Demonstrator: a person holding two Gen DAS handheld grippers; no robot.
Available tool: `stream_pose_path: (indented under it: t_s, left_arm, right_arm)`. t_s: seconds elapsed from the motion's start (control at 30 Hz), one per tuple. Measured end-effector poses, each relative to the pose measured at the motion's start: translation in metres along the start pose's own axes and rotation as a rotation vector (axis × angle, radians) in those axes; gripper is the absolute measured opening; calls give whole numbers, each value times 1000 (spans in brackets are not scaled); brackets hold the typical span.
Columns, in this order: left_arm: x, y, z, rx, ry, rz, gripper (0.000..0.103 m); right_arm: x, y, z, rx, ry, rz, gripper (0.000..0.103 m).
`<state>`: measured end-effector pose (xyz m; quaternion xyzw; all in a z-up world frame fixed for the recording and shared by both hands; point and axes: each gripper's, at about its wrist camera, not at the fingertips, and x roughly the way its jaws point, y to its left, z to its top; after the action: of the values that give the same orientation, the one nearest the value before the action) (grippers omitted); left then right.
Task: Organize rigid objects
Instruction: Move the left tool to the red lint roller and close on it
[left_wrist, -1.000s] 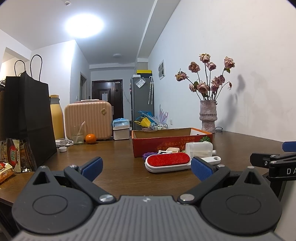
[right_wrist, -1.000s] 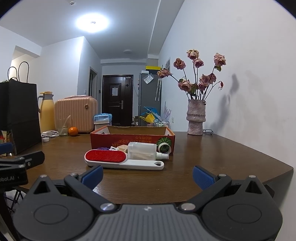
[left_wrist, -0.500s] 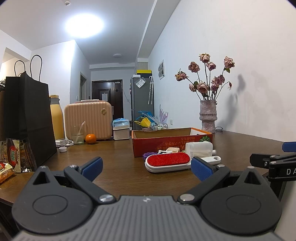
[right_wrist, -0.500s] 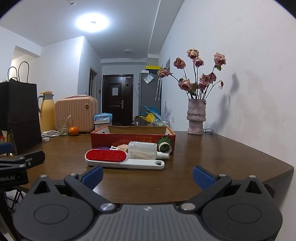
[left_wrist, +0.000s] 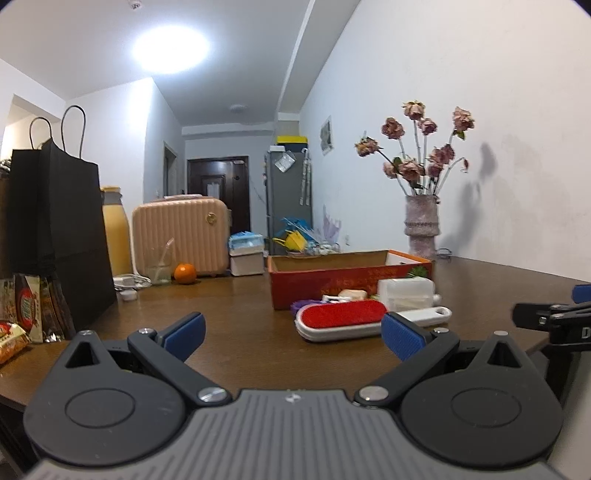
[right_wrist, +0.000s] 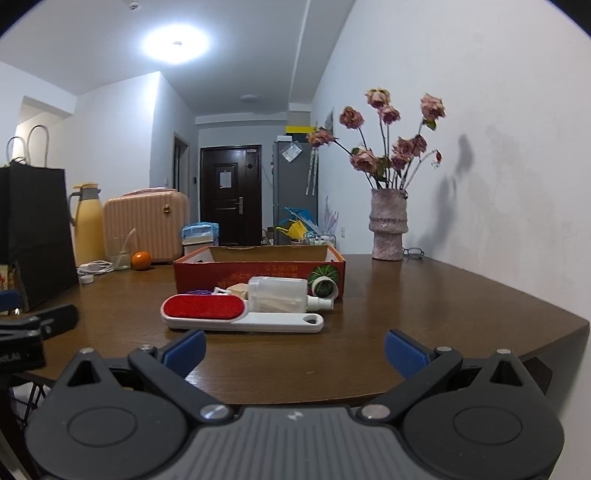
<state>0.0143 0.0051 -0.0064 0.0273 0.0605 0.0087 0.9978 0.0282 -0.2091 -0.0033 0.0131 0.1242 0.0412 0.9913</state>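
Observation:
A red cardboard box (left_wrist: 347, 280) (right_wrist: 258, 275) stands open on the brown table (left_wrist: 236, 321) (right_wrist: 406, 295). In front of it lie a white lint brush with a red pad (left_wrist: 340, 317) (right_wrist: 207, 308), a clear plastic bottle (left_wrist: 404, 291) (right_wrist: 277, 293), a green tape roll (right_wrist: 324, 282) and small purple and beige items (left_wrist: 303, 305). My left gripper (left_wrist: 291, 334) is open and empty, short of the brush. My right gripper (right_wrist: 293, 349) is open and empty at the table's near edge.
A vase of dried roses (left_wrist: 421, 225) (right_wrist: 388, 229) stands at the wall on the right. On the left are a black paper bag (left_wrist: 62, 229), snack packets (left_wrist: 22, 317), a yellow jug (right_wrist: 86, 229), a pink case (left_wrist: 181, 236), a glass (left_wrist: 160, 266) and an orange (left_wrist: 184, 273).

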Motion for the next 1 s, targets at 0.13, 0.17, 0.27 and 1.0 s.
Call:
stream_pose_path:
  t_s: [0.13, 0.17, 0.27, 1.0]
  left_arm:
    - [29, 6, 5, -12, 63, -18, 103]
    - [38, 8, 6, -18, 79, -10, 103]
    - [66, 13, 11, -25, 134, -10, 103]
    - [233, 26, 24, -177, 362, -196, 97]
  right_arm:
    - [25, -13, 2, 35, 35, -8, 103]
    - [33, -16, 4, 45, 46, -4, 103]
    - [62, -23, 11, 76, 95, 11, 103]
    - [233, -92, 48, 187, 380, 207, 58]
